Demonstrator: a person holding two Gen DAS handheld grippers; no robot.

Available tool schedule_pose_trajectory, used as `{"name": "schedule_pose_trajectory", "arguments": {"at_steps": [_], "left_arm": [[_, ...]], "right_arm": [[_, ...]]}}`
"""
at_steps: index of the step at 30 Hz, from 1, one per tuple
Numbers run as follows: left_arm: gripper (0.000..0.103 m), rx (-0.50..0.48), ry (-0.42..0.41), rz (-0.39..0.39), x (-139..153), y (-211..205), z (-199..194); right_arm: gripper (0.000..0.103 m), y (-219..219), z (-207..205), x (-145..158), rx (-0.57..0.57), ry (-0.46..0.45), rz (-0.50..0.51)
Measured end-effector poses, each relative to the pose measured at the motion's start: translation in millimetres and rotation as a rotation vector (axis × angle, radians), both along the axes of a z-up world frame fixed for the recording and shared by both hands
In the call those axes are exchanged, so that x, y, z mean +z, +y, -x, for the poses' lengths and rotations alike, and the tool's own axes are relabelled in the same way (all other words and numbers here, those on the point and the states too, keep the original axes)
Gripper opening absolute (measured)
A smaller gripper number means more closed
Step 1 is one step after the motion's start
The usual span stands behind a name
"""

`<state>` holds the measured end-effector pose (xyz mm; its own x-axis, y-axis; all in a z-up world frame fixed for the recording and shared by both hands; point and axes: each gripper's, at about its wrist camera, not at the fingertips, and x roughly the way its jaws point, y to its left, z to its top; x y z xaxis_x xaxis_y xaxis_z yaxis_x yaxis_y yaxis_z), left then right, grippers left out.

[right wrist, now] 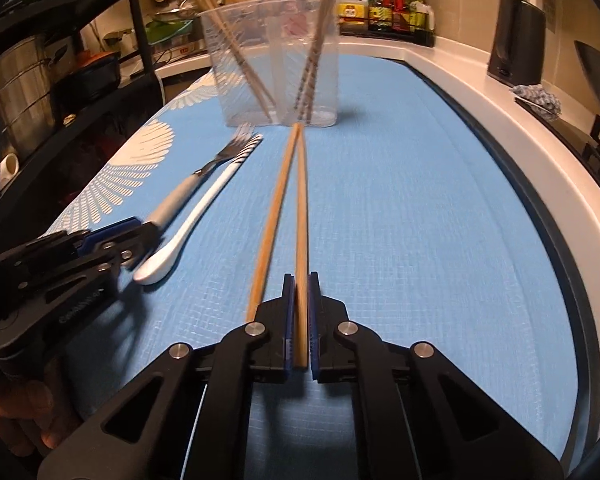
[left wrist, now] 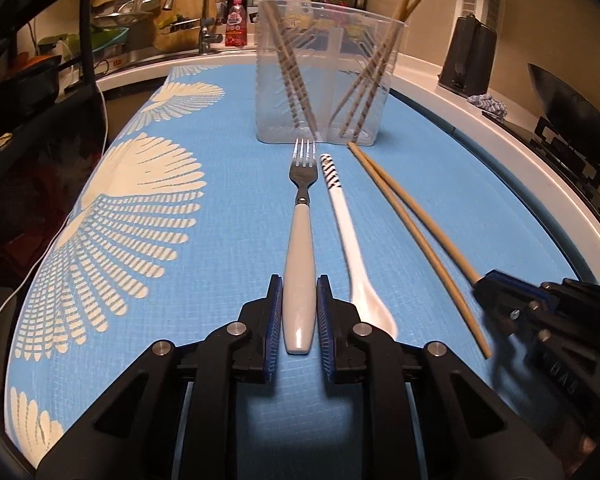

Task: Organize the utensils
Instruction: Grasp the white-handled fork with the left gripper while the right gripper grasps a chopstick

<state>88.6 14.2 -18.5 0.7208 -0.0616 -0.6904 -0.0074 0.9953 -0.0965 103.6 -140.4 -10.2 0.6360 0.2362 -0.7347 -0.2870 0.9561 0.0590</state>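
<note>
Blue mat [left wrist: 440,184]: left tongs [left wrist: 299,312] clamp fork [left wrist: 300,240]; right tongs [right wrist: 300,320] clamp chopstick [right wrist: 301,220].

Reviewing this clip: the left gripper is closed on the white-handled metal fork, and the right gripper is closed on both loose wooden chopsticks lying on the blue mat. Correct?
Not quite. The right gripper is shut on only one loose wooden chopstick; the other chopstick lies outside its jaws, as the right wrist view shows. The left gripper does clamp the white-handled metal fork on the blue mat.

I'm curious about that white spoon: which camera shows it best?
The left wrist view: the spoon lies sharp, from striped handle to bowl, beside the fork. The right wrist view shows it whole too, but off-centre and blurred.
</note>
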Motion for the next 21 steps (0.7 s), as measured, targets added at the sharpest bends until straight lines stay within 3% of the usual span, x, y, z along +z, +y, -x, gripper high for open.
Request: {"name": "schedule_pose_trajectory", "arguments": {"at_steps": [6,14,21], "left_arm": [[0.018,0.020,0.008,-0.027,-0.1,14.8,18.5],[0.020,0.048,-0.031,-0.061,-3.2,12.7,20.7],[0.025,0.046,-0.062,-0.088,-2.5,3.4,18.6]], "right_arm": [[0.007,-19.5,-2.7,-0.7,-0.060,0.010,0.004],[0.022,-18.1,4.3,-5.7,-0.072,-0.024,0.011],[0.023,-18.5,9.6,-9.5,-0.071,-0.073,0.001]]}}
